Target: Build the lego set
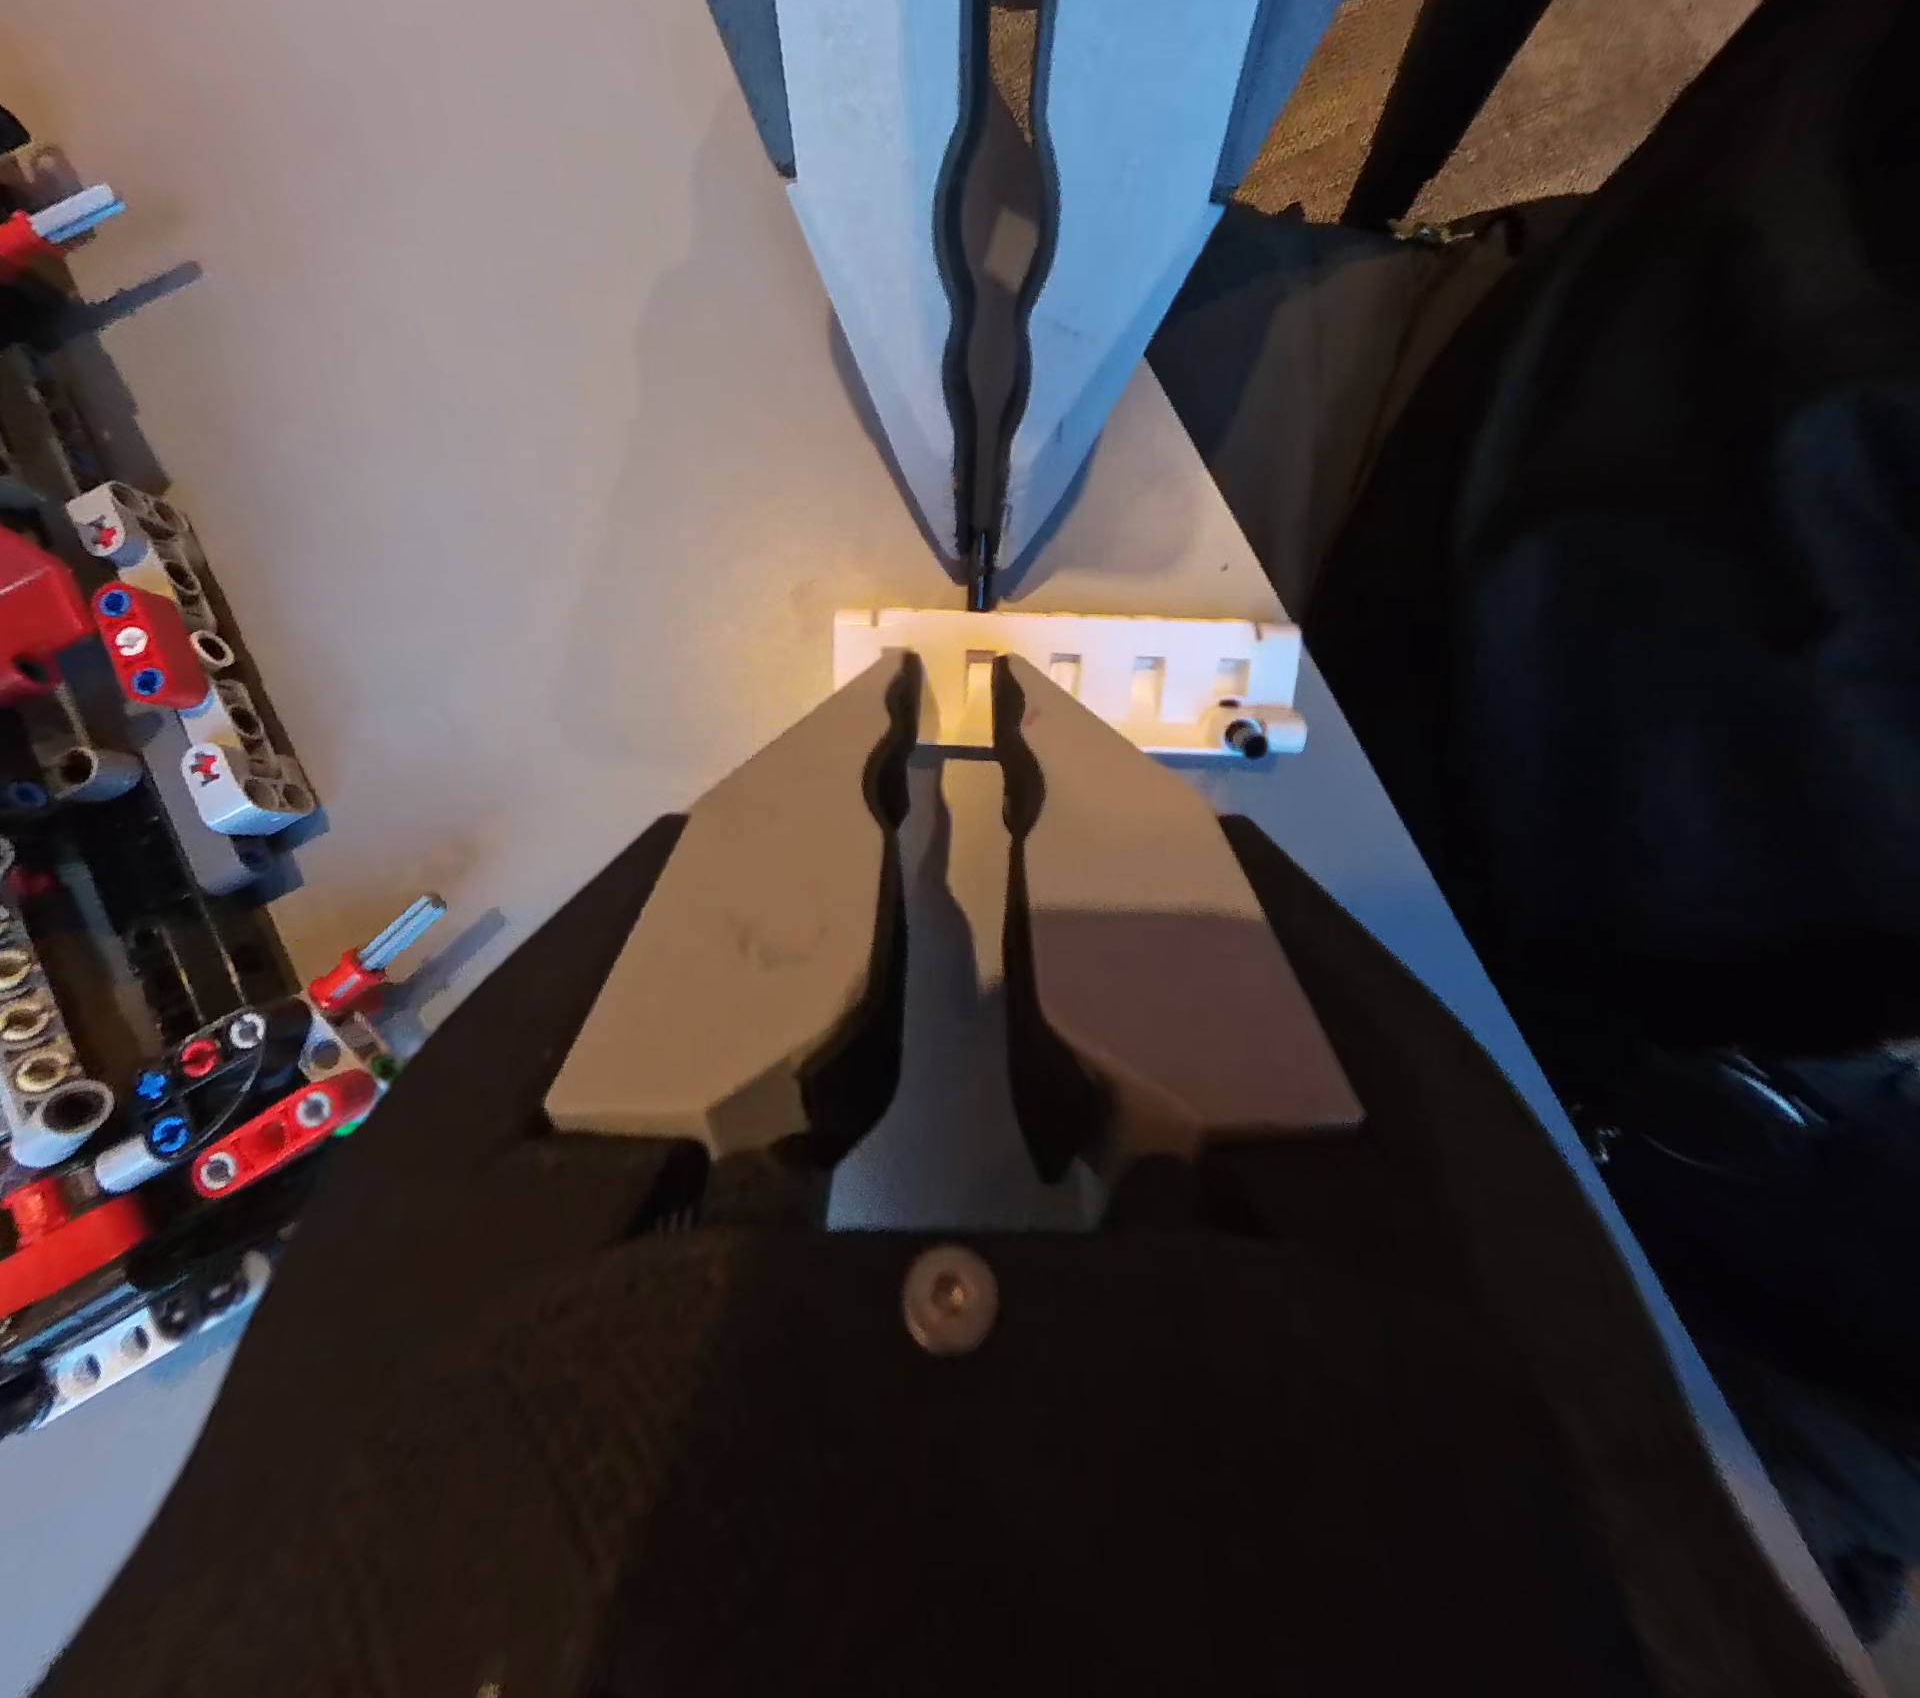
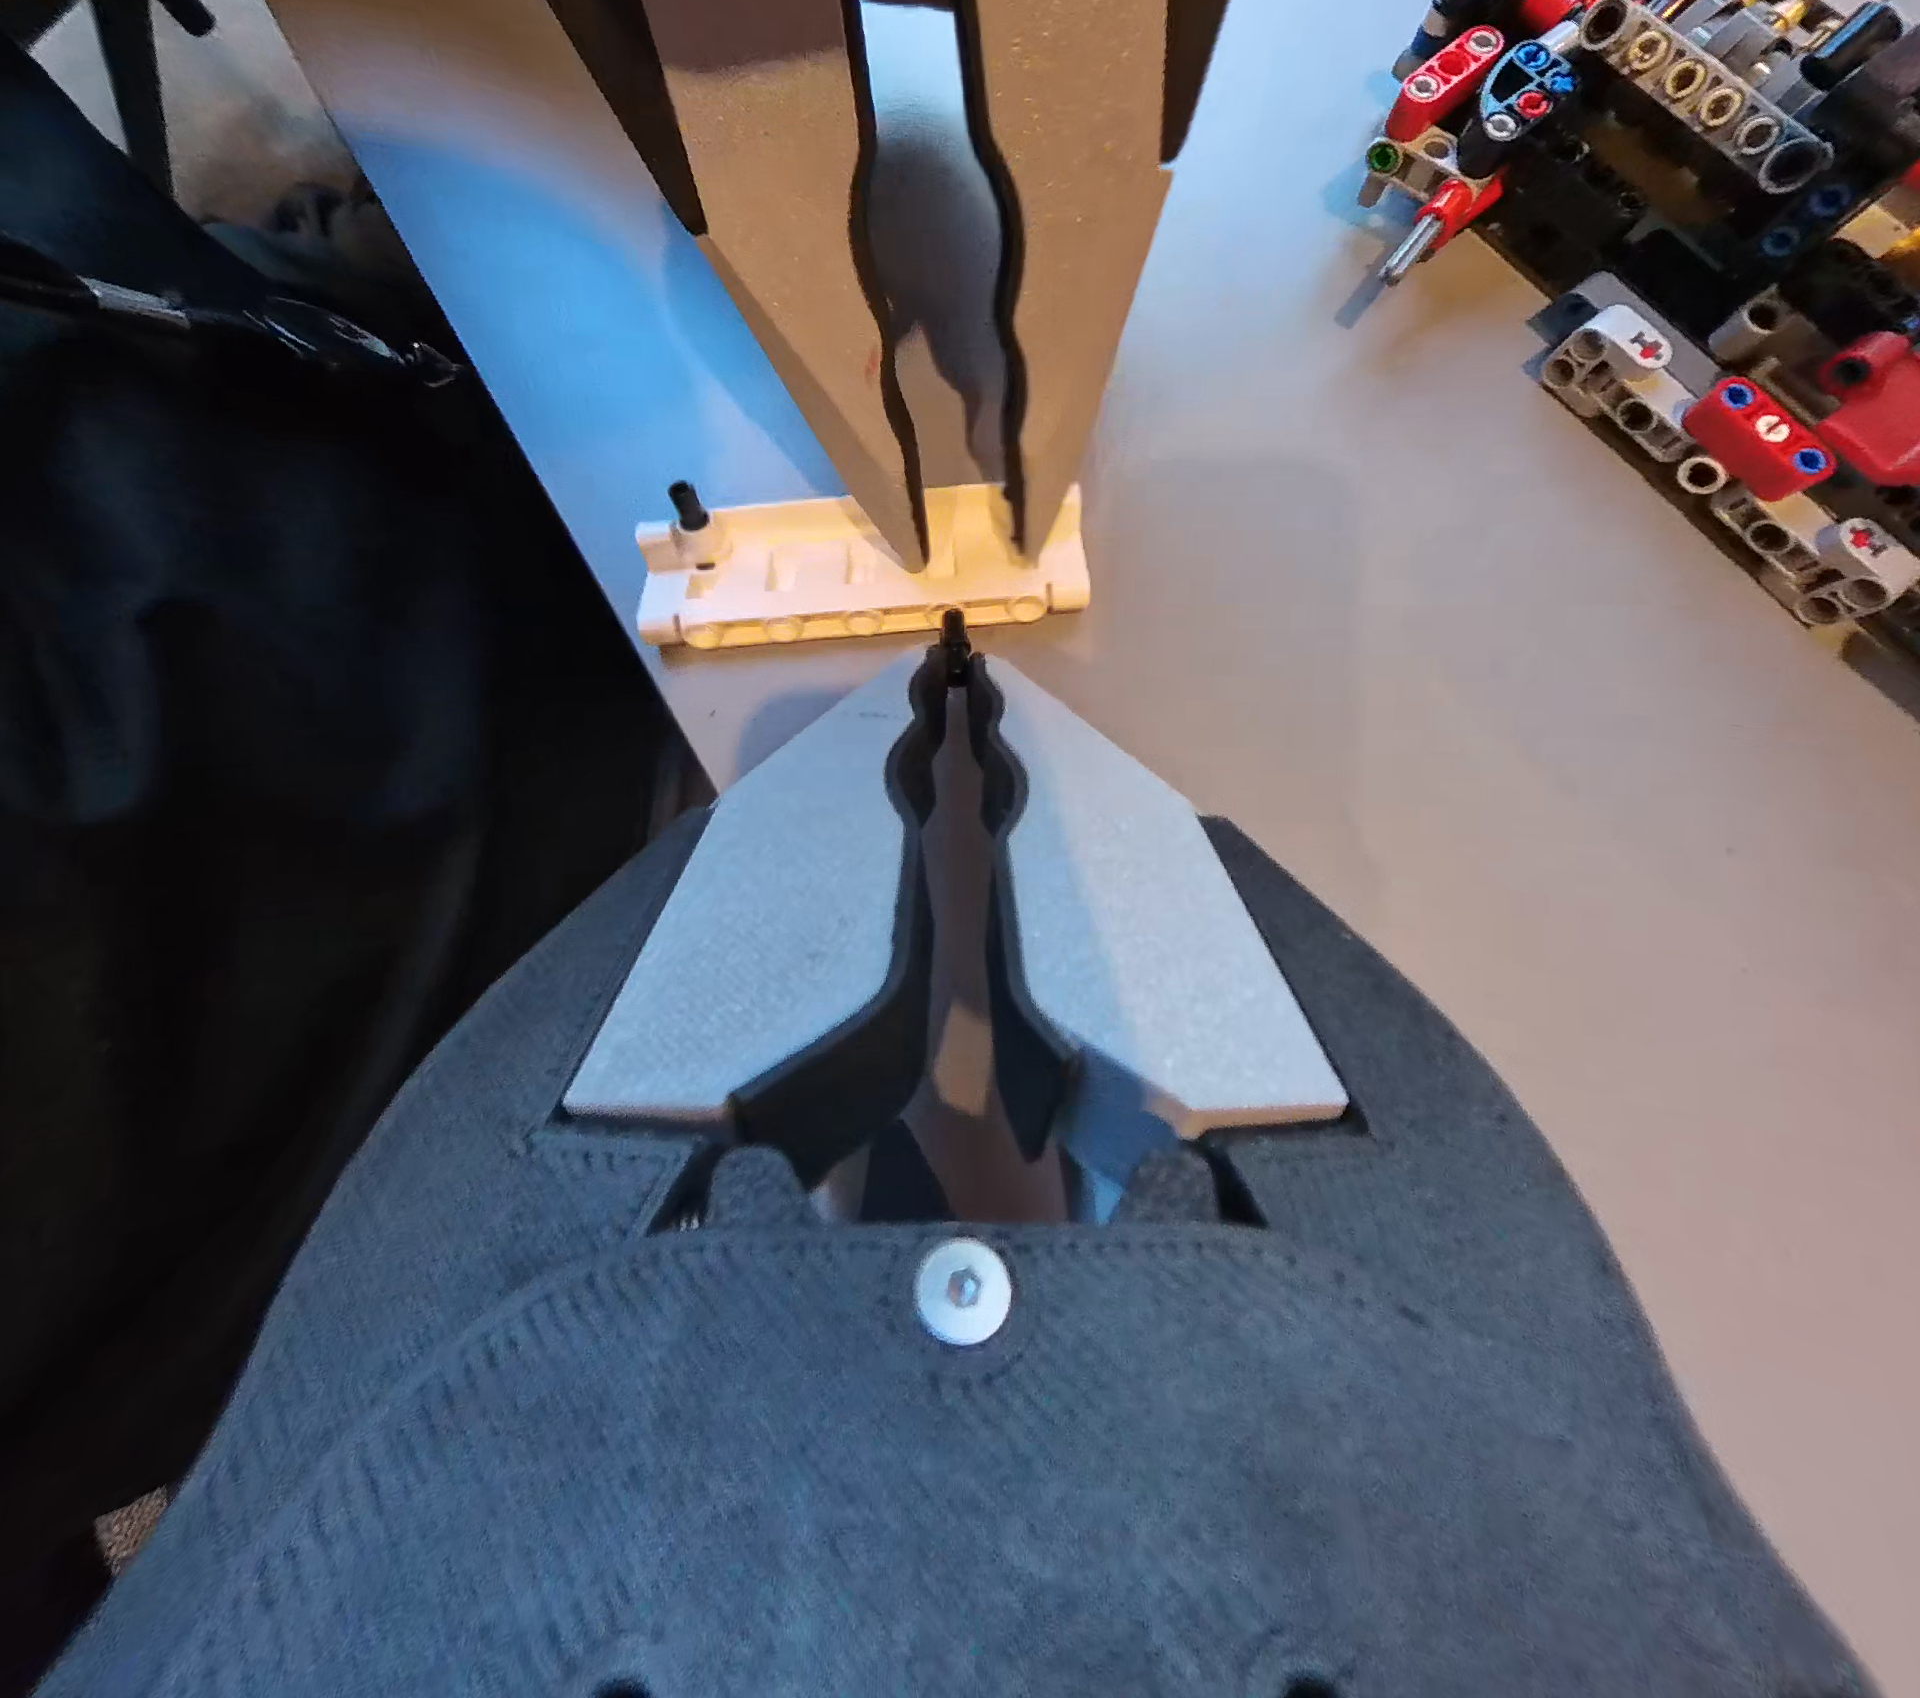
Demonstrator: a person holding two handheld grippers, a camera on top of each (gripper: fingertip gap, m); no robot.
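Note:
A white lego panel point(image 1: 1143, 661) lies flat near the table edge; it also shows in the right wrist view point(image 2: 862, 599). My left gripper point(image 1: 954, 677) has its jaws close together, tips down on the panel's ribbed face, straddling one slot. It also shows in the right wrist view point(image 2: 968, 552). My right gripper point(image 2: 951, 661) is shut on a small black pin point(image 2: 951, 635). The pin's tip is at a hole in the panel's long edge. In the left wrist view, the right gripper point(image 1: 980, 547) comes from above with the pin point(image 1: 980, 594).
A light connector with a black pin point(image 1: 1262, 734) sits at one end of the panel point(image 2: 691, 531). The partly built black, grey and red model point(image 1: 156, 817) stands to the side point(image 2: 1714, 194). The table edge point(image 1: 1382, 817) and a person's dark clothing point(image 2: 260, 713) are close by. Only a small space, under 4 cm, lies between the two pairs of fingers.

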